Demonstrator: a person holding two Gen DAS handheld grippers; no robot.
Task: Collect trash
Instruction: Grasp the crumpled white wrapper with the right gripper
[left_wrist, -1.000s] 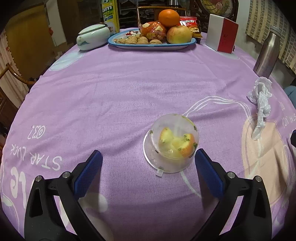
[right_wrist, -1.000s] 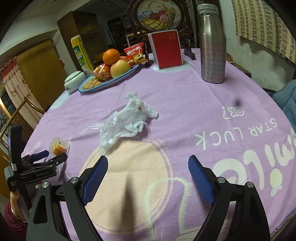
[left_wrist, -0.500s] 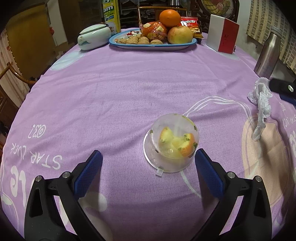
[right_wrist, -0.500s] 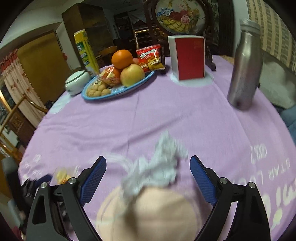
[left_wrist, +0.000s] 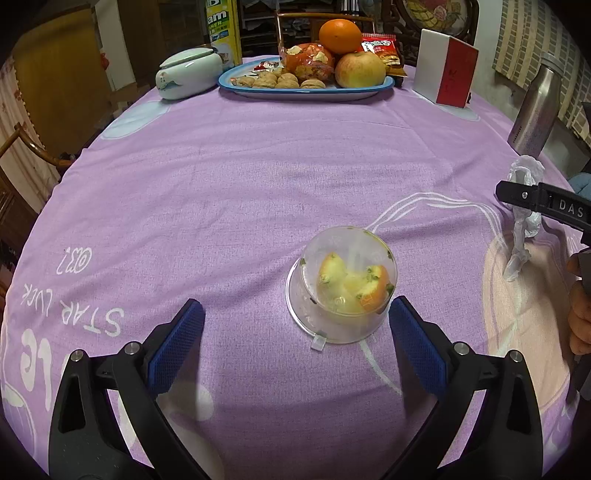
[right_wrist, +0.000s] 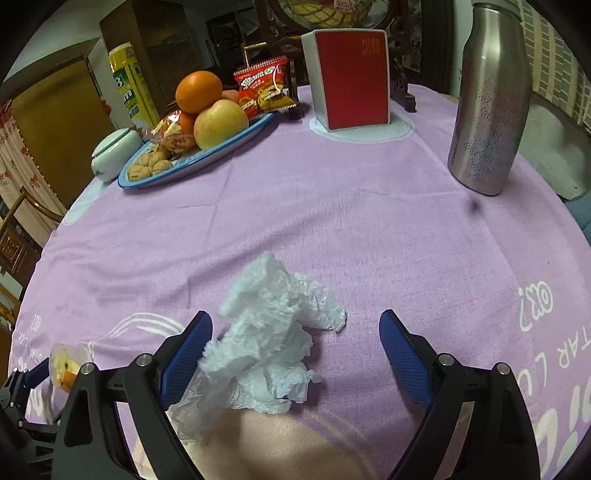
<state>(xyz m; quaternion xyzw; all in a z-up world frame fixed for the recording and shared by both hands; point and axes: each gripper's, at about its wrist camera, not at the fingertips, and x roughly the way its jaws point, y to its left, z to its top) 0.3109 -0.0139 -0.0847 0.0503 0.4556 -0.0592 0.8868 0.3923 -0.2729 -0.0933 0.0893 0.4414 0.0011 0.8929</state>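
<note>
While spread: right tongs (right_wrist: 295, 343) around tissue (right_wrist: 269, 339).

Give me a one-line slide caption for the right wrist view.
Open right gripper straddling crumpled white plastic wrap on the purple tablecloth.

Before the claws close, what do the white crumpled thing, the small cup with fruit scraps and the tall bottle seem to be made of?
White crumpled thing: probably thin plastic film or tissue; fine sharp wrinkles, slightly translucent edges.
Small cup: clear, slightly cloudy plastic; the orange and yellow scraps show through its wall.
Tall bottle: metal, likely stainless steel; brushed grey sheen with a faint pattern.
</note>
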